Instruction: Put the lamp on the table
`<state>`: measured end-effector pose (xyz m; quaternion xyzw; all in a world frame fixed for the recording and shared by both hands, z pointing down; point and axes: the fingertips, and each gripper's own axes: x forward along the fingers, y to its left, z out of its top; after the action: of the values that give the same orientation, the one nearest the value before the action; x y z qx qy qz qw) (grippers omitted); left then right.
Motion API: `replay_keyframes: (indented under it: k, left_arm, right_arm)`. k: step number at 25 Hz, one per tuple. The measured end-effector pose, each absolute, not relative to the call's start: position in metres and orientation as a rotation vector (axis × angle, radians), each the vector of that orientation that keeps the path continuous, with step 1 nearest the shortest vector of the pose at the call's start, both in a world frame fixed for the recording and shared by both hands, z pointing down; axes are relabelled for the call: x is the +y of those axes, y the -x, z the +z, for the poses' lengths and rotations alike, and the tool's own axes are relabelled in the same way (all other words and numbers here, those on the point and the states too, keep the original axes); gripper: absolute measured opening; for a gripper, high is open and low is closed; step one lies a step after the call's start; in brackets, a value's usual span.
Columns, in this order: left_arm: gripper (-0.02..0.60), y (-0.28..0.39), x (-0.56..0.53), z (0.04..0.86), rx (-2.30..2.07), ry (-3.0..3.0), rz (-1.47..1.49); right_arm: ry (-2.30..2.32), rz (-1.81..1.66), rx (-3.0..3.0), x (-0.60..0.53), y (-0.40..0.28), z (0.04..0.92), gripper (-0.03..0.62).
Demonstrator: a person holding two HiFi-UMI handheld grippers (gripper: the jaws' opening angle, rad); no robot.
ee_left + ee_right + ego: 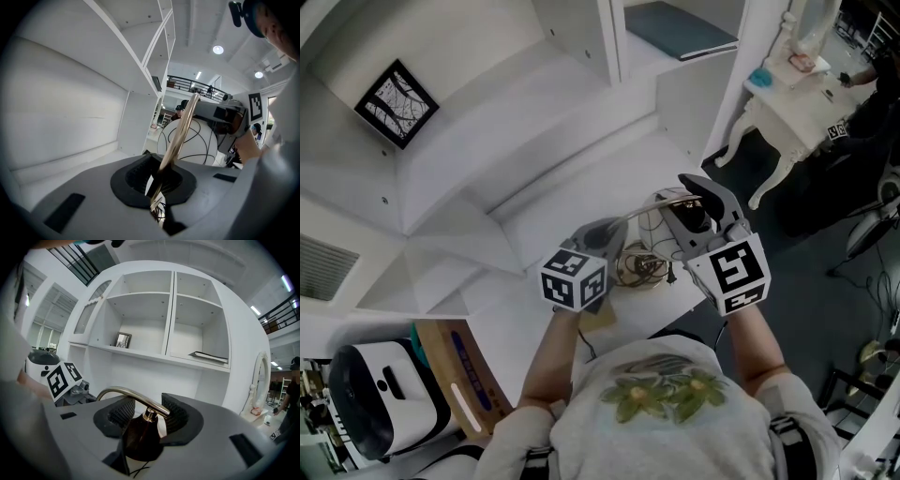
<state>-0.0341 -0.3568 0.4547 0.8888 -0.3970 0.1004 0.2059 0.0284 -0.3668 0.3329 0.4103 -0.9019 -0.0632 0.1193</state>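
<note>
Both tools grip the lamp point(140, 434): the left hand-held gripper point(157, 187) is pinched tight on its brass stem point(180, 136), and the right hand-held gripper point(145, 416) hugs the dark base. The lamp is at the front edge of the desk point(591, 183), its cord point(642, 267) heaped there; whether the base rests on it I cannot tell. This looks like the placing step. Next, settle the base flat, away from the edge, then release. One shelf compartment holds a framed picture point(123, 340), another a flat book point(208, 356).

framed picture point(397, 103), teal book point(680, 30), cardboard box point(457, 373)
</note>
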Motion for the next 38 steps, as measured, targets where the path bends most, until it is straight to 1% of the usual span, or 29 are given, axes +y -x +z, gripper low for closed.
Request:
replay_keyframes:
  k: [38]
  left_arm:
    - [0.029, 0.049, -0.364, 0.489, -1.169, -2.409, 0.306]
  right_arm:
    - [-1.163, -0.154, -2.627, -0.374, -0.014, 0.366, 0.195]
